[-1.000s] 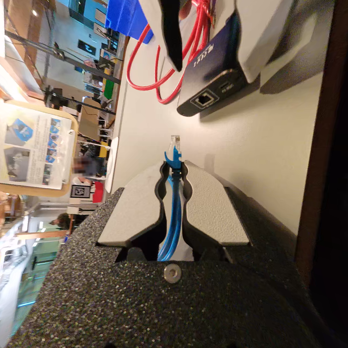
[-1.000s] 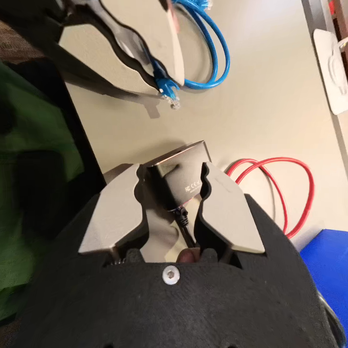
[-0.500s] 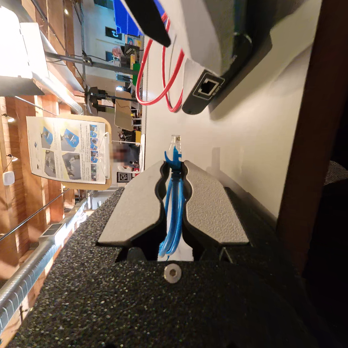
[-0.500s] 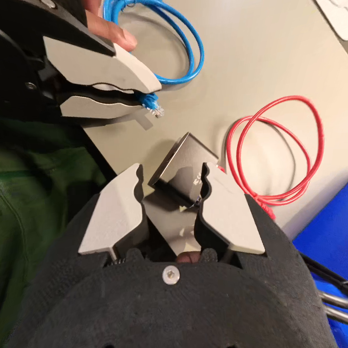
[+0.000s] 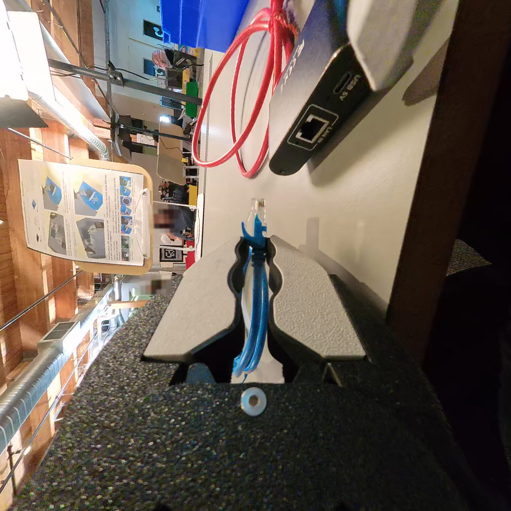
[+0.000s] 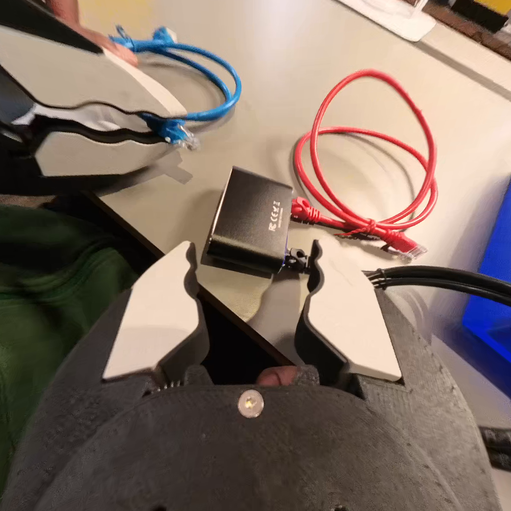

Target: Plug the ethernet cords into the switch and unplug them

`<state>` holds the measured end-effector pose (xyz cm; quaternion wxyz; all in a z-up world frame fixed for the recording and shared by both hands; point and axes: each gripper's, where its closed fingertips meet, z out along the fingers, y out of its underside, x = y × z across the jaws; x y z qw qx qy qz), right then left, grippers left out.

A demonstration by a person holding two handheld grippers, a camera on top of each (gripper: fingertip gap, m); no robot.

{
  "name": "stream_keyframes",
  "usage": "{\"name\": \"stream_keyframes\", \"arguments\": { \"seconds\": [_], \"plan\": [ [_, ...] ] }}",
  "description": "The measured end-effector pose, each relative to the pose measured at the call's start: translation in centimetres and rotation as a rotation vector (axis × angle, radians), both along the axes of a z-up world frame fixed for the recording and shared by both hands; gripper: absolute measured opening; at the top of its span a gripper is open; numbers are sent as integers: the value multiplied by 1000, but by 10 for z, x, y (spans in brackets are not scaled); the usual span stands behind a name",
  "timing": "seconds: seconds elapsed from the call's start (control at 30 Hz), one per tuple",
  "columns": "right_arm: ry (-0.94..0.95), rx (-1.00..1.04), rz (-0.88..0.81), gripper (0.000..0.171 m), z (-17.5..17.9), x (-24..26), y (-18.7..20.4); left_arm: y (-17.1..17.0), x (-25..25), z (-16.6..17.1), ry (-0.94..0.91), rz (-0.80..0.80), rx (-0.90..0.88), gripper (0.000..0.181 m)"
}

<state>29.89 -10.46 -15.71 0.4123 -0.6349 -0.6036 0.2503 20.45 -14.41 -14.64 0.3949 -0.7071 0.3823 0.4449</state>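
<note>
In the left wrist view our left gripper (image 5: 255,243) is clamped on the blue ethernet cord (image 5: 255,318) just behind its plug, and the clear plug tip (image 5: 258,207) sticks out past the fingertips at mid-frame, above the pale table (image 5: 345,207). The switch (image 5: 312,110), a small black box, sits in the upper right of that frame with one empty port (image 5: 311,130) facing us; plug and port are apart, the port up and to the right of the plug. Part of a grey finger of the other gripper shows at the top right corner, over the switch's far end.

In the right wrist view our right gripper (image 6: 253,254) stands with its jaws wide apart and nothing between the pads; the switch (image 6: 249,221) lies just beyond the fingertips at mid-frame, and whether a finger touches it we cannot tell. The red ethernet cord (image 6: 367,149) is coiled right of the switch, one red plug (image 6: 301,207) in the switch's right side, the other plug (image 6: 403,246) loose on the table (image 6: 304,55). A black cable (image 6: 442,279) runs off to the right edge. The left gripper (image 6: 171,132) shows in the upper left, the blue cord (image 6: 221,83) looping behind it. A blue bin (image 6: 495,262) fills the right edge
</note>
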Motion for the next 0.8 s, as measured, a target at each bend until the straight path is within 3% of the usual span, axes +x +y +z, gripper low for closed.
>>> {"name": "stream_keyframes", "arguments": {
  "seconds": [0.13, 0.3, 0.43, 0.8],
  "plan": [
    [-28, -13, -25, 87, -9, -1, 3, 1, 1, 0, -16, -5, 1, 13],
    [-31, 15, -55, 82, -3, 5, 1, -1, 0, -1, -44, -6, 3, 13],
    [-62, -8, -72, 68, -10, 8, 0, -1, -1, -2, -57, -2, -1, 13],
    [-68, -38, -86, 63, -8, 16, -6, -1, 0, -1, -47, 14, 5, 13]
  ]
}}
